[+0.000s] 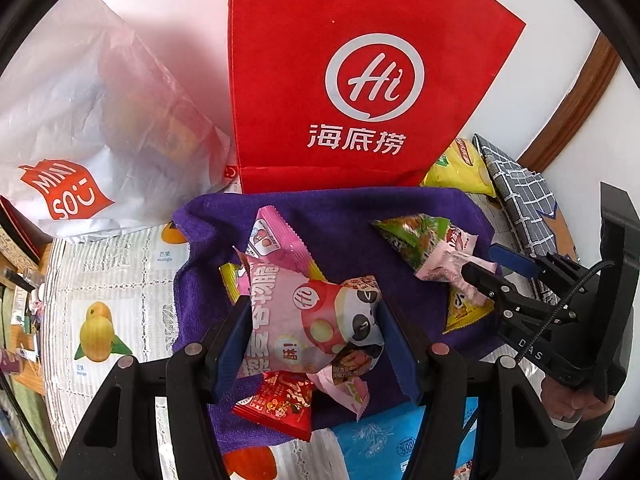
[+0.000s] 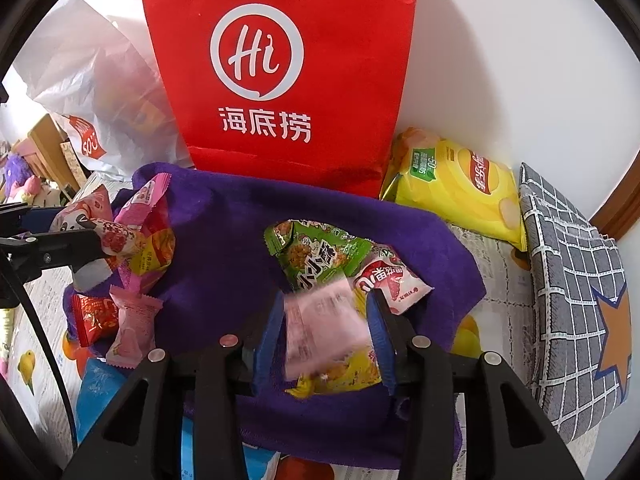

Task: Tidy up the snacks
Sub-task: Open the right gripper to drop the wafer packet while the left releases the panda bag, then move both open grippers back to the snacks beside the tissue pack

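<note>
Several small snack packets lie on a purple towel in front of a red paper bag. My left gripper is shut on a pink packet with a panda print, which is pinched between both blue pads above a red packet. In the right wrist view my right gripper stands over the towel, and a small pale pink packet shows blurred between its pads, loose in the gap. A green packet and a strawberry packet lie just beyond it.
A white plastic shopping bag slumps left of the red bag. A yellow chip bag and a grey grid cushion sit at the right by the wall. A fruit-print cloth covers the table.
</note>
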A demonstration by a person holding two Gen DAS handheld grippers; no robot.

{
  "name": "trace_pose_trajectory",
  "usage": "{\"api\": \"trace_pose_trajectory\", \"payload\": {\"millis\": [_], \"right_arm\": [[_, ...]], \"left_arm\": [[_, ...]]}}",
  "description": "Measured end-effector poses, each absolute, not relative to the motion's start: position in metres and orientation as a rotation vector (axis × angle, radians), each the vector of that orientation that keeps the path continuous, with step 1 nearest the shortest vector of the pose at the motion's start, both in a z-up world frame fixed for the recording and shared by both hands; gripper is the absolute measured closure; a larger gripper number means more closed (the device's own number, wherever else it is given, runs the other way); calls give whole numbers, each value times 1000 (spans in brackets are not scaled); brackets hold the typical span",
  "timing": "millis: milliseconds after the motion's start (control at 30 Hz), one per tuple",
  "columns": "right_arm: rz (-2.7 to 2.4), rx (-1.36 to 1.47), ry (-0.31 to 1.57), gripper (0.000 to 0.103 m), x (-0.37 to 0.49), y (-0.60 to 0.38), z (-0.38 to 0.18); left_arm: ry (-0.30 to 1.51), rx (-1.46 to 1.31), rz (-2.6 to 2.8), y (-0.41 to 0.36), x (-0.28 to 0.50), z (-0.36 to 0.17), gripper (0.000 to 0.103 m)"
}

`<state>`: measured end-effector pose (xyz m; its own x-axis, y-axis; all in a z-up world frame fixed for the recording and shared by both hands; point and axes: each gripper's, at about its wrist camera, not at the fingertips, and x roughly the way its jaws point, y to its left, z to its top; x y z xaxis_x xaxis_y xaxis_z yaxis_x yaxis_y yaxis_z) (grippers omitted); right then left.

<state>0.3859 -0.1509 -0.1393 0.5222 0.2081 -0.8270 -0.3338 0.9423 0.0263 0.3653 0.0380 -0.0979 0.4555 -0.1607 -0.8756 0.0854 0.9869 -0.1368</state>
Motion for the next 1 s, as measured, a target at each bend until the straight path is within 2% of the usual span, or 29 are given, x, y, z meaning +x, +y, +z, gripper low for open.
{"api": "trace_pose_trajectory", "payload": {"millis": [67,333,633,1000], "right_arm": [[321,-138,963,56,385,-152,-137],[318,-115,949,54,385,-156,-129],[313,-101,942,50,384,-156,-124],[291,-67,889,40,376,-162,-100]], "left_arm": [[1086,-74,-153,37,365,-98,42],[1091,-75,-160,37,365,-99,41],[1088,-85,-177,35,363,-95,29],[1018,-83,-198,31,353,-78,28]]}}
